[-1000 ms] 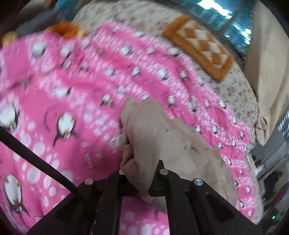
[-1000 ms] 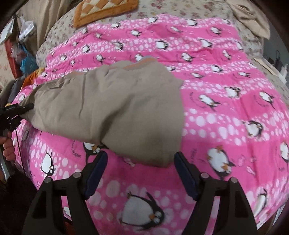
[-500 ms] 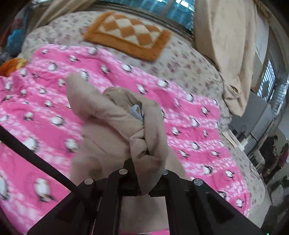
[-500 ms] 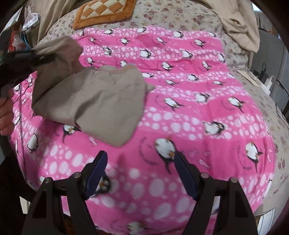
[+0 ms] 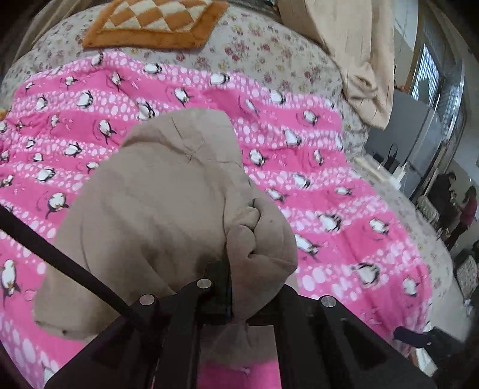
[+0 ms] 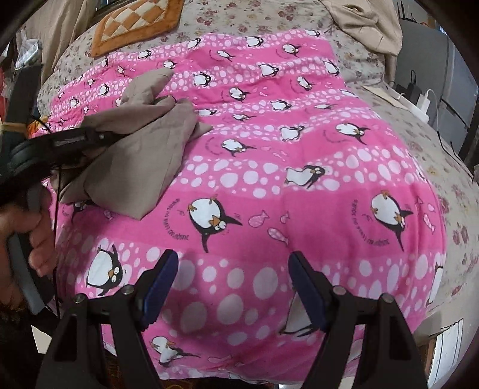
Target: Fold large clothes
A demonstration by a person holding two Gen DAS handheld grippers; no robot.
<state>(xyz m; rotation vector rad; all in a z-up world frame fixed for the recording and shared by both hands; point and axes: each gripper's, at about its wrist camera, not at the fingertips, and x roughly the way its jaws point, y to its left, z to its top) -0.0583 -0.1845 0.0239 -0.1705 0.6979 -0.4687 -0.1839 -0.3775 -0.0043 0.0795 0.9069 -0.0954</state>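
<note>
A beige garment [image 5: 155, 215] lies bunched on the pink penguin blanket [image 5: 329, 191]. My left gripper [image 5: 239, 287] is shut on a fold of it, and the cloth hangs over the fingers and hides them. In the right wrist view the garment [image 6: 140, 155] lies at the left of the blanket [image 6: 269, 179], with the left gripper [image 6: 98, 137] clamped on its near edge. My right gripper [image 6: 232, 269] is open and empty over the blanket's front part, well right of the garment.
An orange checked cushion [image 5: 149, 24] lies at the back of the floral bedspread [image 5: 269, 59]. A beige cloth [image 5: 359, 59] hangs at the back right. Chargers and cables [image 6: 419, 95] lie on the bed's right edge. People [image 5: 455, 206] stand far right.
My left gripper has carried the held fold across and down over the garment. The right gripper has drawn away rightward and stays open, with the garment now far to its left.
</note>
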